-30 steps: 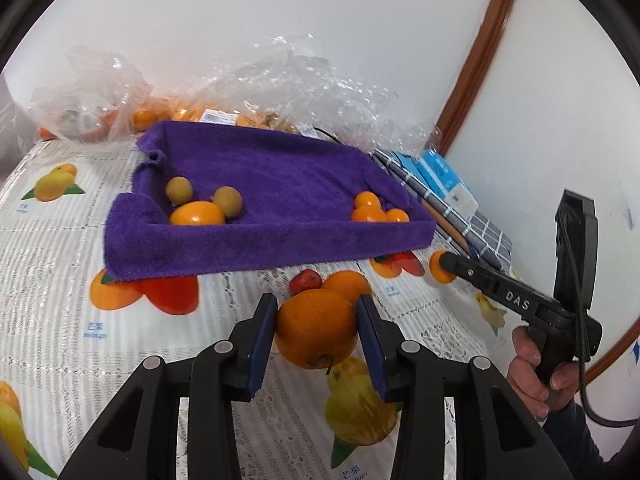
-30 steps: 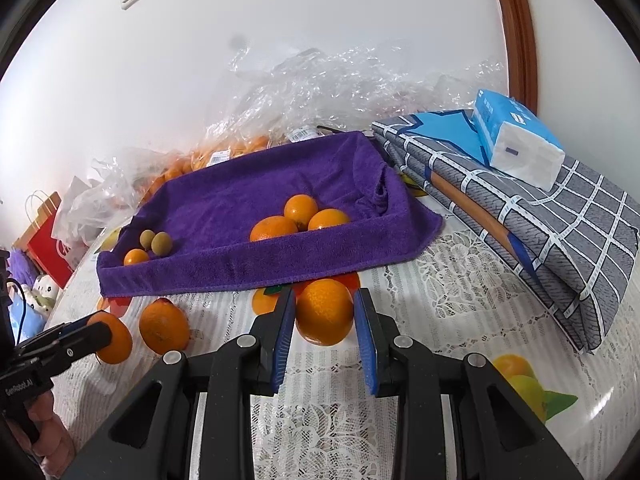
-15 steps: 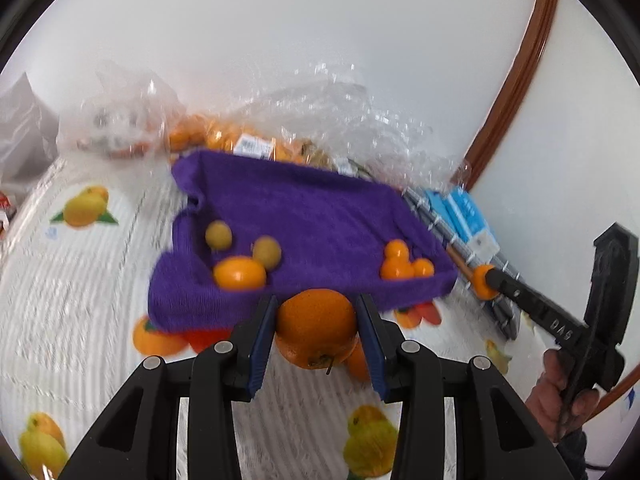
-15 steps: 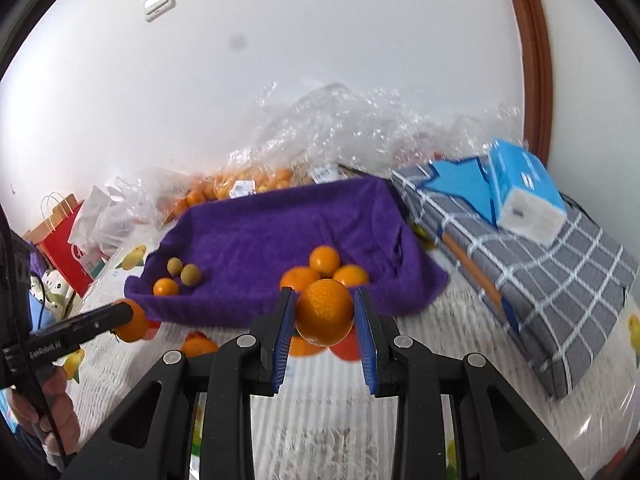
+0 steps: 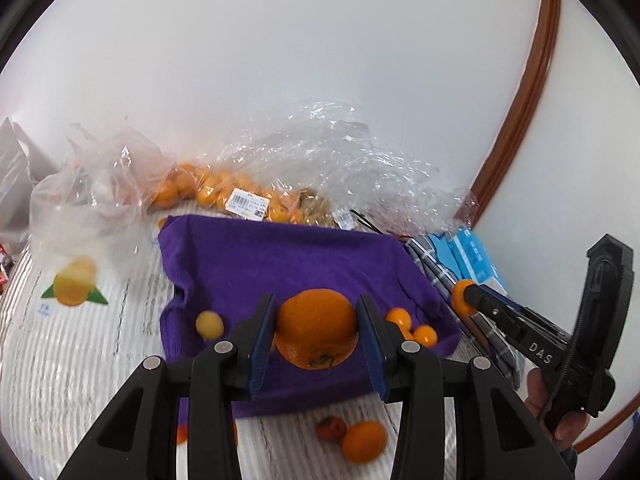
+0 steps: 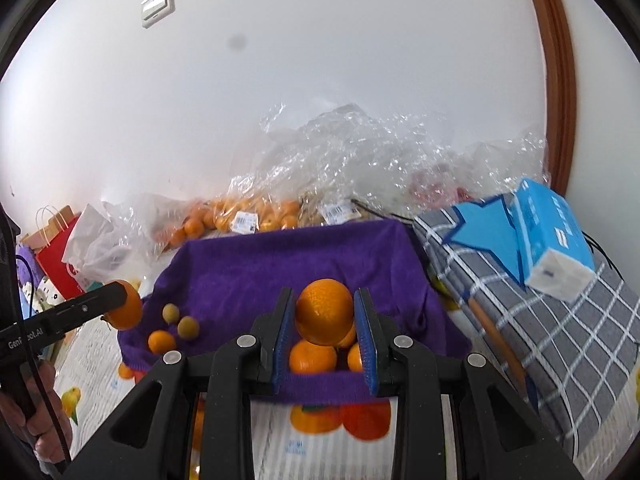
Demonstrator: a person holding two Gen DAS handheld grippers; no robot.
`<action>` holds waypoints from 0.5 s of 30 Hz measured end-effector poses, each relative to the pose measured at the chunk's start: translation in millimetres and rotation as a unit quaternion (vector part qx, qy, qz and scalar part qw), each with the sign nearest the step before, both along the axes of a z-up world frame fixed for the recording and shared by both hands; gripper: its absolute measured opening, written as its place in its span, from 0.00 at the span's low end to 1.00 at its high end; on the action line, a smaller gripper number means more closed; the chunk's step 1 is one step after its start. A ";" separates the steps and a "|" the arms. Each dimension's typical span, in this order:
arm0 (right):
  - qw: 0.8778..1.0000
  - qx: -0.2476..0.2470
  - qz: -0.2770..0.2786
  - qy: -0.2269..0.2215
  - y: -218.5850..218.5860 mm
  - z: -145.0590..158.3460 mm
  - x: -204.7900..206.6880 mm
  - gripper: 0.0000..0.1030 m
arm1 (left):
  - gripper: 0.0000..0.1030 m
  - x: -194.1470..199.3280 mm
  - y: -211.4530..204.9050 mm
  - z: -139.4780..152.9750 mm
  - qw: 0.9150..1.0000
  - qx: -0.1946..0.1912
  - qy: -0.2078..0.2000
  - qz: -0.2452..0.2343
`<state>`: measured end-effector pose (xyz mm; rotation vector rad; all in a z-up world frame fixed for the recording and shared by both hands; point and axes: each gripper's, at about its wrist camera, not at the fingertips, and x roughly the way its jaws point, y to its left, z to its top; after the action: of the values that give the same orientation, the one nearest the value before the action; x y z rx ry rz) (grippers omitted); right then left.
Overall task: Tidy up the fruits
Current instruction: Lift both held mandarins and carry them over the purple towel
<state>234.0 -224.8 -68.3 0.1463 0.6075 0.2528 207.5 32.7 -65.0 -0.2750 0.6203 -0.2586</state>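
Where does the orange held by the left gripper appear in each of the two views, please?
Left wrist: the orange sits low at centre, clamped in the left gripper, in front of the purple towel.
Right wrist: the same orange is at the left edge, mid-height, at the tip of the left gripper, by the towel's left end.
Shared landmark: the purple towel.

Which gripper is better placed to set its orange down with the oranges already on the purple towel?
Probably the right gripper: its orange hangs just above the three oranges on the towel. The left gripper holds its orange left of that pile.
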 end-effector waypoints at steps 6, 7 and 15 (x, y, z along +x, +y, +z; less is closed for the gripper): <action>1.000 -0.002 0.007 -0.006 7.1 0.4 25.1 0.29 | 0.38 34.7 4.2 -17.5 1.000 -0.005 0.014 0.016; 1.000 -0.001 0.007 -0.004 7.1 -2.7 28.7 0.29 | 0.38 38.3 7.0 -22.0 1.000 -0.010 0.017 0.020; 0.999 0.005 0.001 0.040 -2.5 -36.5 51.2 0.29 | 0.38 45.9 31.4 -50.5 0.997 -0.045 0.040 0.051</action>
<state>285.2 -227.4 -104.8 0.1656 0.6850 0.2527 253.3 64.1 -115.4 -0.4042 0.6718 -0.1782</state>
